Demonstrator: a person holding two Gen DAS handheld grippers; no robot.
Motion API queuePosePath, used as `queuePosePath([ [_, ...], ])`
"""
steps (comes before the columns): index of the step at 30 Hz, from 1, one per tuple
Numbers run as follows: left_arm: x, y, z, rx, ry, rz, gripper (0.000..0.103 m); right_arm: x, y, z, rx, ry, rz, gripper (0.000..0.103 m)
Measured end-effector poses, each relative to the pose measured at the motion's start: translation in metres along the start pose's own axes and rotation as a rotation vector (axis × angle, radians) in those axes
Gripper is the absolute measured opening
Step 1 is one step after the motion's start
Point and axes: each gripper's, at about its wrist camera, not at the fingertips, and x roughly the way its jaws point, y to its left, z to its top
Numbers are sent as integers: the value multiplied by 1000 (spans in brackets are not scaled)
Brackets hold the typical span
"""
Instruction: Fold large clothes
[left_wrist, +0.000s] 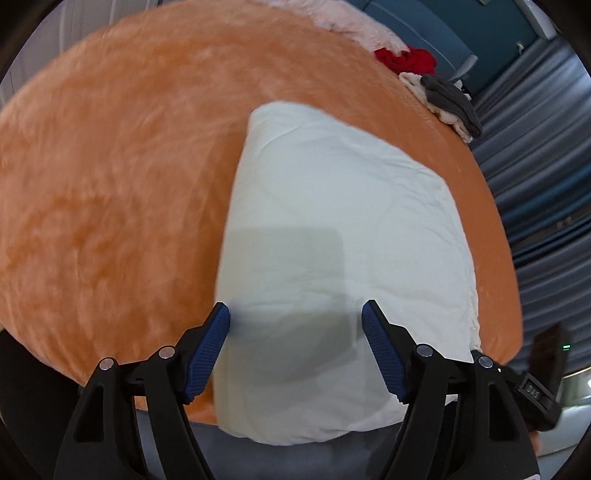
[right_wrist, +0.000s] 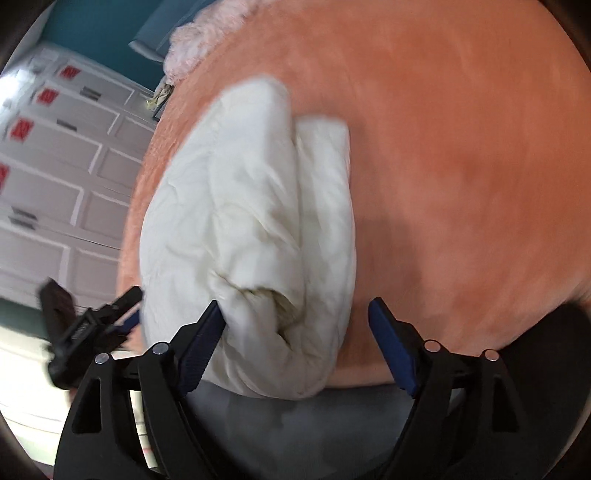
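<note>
We see the folded white garment (left_wrist: 343, 258) lying on the orange plush blanket (left_wrist: 122, 177), its long axis running from the blanket's near edge away toward the far side. In the left wrist view it reads as a smooth, thick rectangle, its near end hanging slightly over the blanket's front edge.

Our left gripper (left_wrist: 295, 332) hangs over that near end with its jaws spread wide, holding nothing; its shadow falls on the white cloth.

Beyond the garment, at the blanket's far right edge, lie a red cloth (left_wrist: 404, 61) and a grey cloth (left_wrist: 450, 99).

In the right wrist view the garment (right_wrist: 251, 229) shows bulky folded layers, with an open fold facing us. Our right gripper (right_wrist: 295, 325) is also wide open and grips nothing; its left finger (right_wrist: 201, 347) sits against the garment's near end, though we cannot tell whether it touches.
</note>
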Motion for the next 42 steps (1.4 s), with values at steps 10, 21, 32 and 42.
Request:
queuePosePath([
  [10, 34, 28, 0, -122, 72, -183, 95, 42, -16, 0, 146, 60, 208, 81],
  [21, 20, -17, 3, 53, 12, -122, 82, 29, 29, 8, -45, -6, 153, 32],
  [32, -56, -69, 25, 266, -183, -100, 70, -23, 112, 12, -292, -195, 80, 25],
  [42, -109, -109, 72, 363, -342, -128, 66, -65, 161, 45, -421, -344, 91, 24],
])
